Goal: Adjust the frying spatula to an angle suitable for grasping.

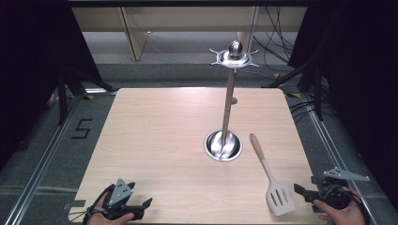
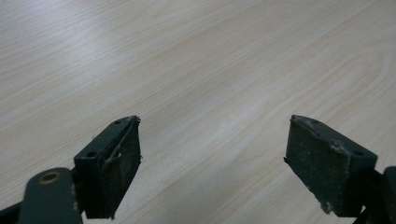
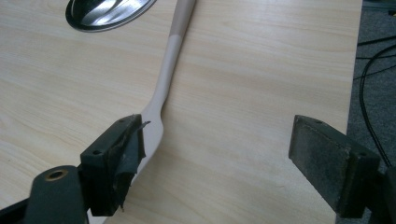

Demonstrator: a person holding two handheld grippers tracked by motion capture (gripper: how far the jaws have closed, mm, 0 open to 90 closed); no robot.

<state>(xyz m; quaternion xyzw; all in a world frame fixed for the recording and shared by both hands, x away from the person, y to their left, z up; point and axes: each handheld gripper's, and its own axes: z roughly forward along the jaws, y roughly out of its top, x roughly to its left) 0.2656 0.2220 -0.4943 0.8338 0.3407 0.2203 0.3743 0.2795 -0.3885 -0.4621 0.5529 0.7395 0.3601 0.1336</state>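
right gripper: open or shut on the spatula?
Open. In the right gripper view the right gripper has its jaws wide apart with bare table between them; the spatula lies flat on the table, its head passing behind one jaw, ungripped.

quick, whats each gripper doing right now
Left gripper: open, holding nothing, bare table between its jaws.
Right gripper: open, holding nothing, beside the slotted spatula.

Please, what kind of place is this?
Probably a lab or recording room, not a kitchen: a bare wooden table stands on grey floor between metal rails, with loose cables behind and dark curtains at the sides.
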